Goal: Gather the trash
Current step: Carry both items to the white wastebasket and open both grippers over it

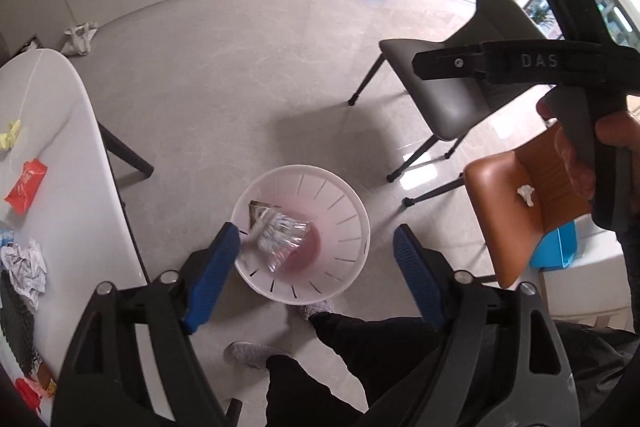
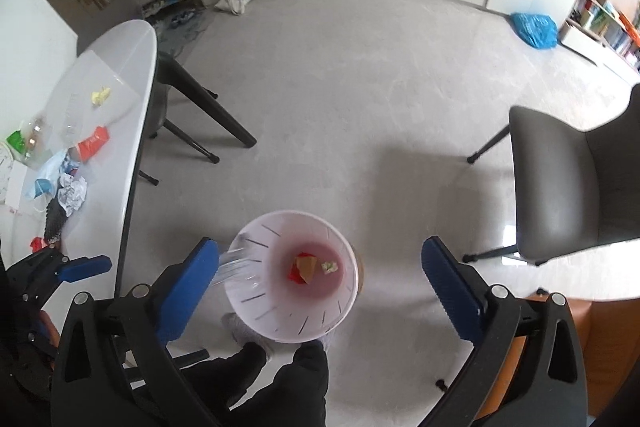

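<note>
Both the left gripper [image 1: 316, 251] and the right gripper [image 2: 320, 279] gaped wide and empty above the white bin [image 2: 256, 323] on the floor, where a clear plastic wrapper [image 1: 280, 239] dropped near its left rim.

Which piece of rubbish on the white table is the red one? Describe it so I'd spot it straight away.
Start at the white oval table beside the grey floor. Near its floor-side edge, between a yellow crumpled scrap and a crumpled white paper ball, lies the red wrapper. It is the only flat, bright red packet there.
</note>
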Demonstrator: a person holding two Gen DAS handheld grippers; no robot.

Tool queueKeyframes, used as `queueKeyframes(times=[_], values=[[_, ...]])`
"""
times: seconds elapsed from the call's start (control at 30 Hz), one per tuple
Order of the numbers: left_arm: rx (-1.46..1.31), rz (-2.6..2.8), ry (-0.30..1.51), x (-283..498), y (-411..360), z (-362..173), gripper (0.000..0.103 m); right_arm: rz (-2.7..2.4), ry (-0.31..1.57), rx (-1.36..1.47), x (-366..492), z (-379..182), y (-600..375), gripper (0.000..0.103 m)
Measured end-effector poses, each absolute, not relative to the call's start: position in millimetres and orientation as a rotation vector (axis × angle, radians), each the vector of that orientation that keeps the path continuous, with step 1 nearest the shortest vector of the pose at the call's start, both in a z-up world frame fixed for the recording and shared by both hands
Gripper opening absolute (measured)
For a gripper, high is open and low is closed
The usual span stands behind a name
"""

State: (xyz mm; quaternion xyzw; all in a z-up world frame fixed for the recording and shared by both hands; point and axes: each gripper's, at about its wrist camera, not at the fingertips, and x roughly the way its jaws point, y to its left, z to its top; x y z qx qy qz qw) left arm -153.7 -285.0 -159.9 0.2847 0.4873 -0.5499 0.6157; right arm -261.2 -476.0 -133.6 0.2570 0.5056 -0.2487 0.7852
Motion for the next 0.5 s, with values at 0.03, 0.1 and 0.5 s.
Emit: queueKeyframes(times=[0.03,0.1,0.5], values=[[0.649,-1.259,1.118,-153,-284,-157,0.083,-0.527,1.086,0.550,-260,-133,-477,0.101],[0.635,-1.236,1.106,-153,-285,-153,0.086,-0.508,1.083,0.532,-257,-131,-478,0.101],[0.463,-0.946,0.992,-110,-225,-93,0.095,-0.375,1.032,0.393,-226,-98,-444,0.101]])
